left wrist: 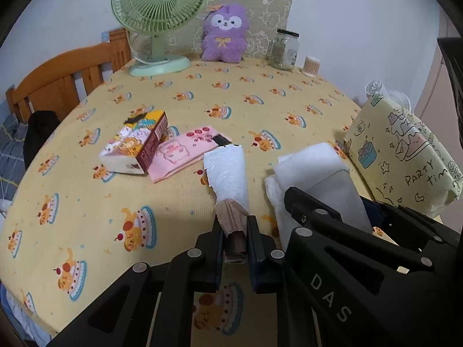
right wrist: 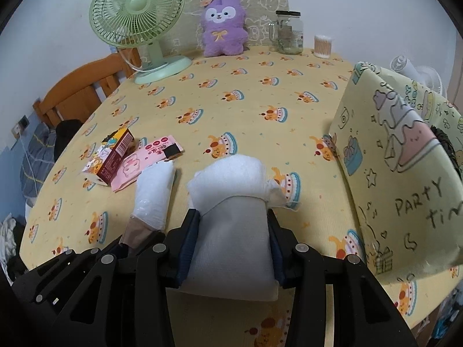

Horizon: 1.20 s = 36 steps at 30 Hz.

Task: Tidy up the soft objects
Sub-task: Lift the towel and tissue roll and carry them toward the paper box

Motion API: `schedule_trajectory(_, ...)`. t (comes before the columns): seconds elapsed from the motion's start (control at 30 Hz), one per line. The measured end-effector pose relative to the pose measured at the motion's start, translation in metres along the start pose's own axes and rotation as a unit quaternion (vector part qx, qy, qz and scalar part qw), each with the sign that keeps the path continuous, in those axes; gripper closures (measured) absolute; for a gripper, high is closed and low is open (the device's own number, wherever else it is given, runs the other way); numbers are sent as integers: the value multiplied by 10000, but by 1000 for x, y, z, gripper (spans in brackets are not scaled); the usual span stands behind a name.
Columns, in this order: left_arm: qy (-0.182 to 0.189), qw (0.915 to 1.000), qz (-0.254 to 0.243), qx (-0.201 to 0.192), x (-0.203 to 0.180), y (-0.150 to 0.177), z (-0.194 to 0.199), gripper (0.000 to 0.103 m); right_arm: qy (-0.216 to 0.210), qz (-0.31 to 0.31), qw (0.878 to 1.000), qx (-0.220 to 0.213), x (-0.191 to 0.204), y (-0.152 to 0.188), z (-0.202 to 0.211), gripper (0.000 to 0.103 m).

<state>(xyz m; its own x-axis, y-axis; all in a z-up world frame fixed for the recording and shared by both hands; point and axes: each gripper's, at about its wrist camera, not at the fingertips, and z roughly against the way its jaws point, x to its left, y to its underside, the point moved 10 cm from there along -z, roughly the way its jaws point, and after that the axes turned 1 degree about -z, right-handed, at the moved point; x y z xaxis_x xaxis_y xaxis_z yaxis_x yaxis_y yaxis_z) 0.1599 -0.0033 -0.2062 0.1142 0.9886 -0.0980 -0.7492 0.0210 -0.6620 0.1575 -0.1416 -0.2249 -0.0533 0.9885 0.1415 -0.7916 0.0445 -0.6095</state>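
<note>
We hold two soft things over the near edge of the counter (right wrist: 260, 92), which wears a yellow cloth printed with cakes. Our left gripper (left wrist: 234, 231) has its fingers drawn narrow on the brown end of a white crinkly packet (left wrist: 228, 173), whose far end points toward the middle of the counter. Our right gripper (right wrist: 231, 240) has its fingers set wider, pressing both sides of a folded grey-and-white cloth bundle (right wrist: 234, 202). The two lie side by side, just apart. Left of the packet sit a small tissue box (left wrist: 136, 147) and a pink pouch (left wrist: 185, 150), touching. A yellow cushion (right wrist: 399, 167) leans at the right edge. At the far edge stand a green fan (right wrist: 139, 20), a purple plush (right wrist: 224, 26) and a glass jar (right wrist: 289, 31).
</note>
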Motion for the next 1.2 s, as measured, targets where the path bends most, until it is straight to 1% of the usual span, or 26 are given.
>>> schedule_trajectory(0.2,-195,9993,-189,-247,-2,-11,21,91,-18,137,9996,-240,2,-8,18,55)
schedule_trajectory(0.53,-185,9980,-195,-579,-7,-40,48,91,-108,248,9979,-581,8,-36,50,55)
schedule_trajectory(0.73,-204,9972,-261,-667,-14,-54,58,91,-127,291,9971,-695,7,-51,65,55)
schedule_trajectory(0.87,-127,9965,-357,-745,-23,-63,66,91,-157,400,9958,-810,5,-59,76,55)
schedule_trajectory(1.2,-114,9949,-414,-908,-38,-81,82,91,-169,328,9945,-983,-7,-78,98,55)
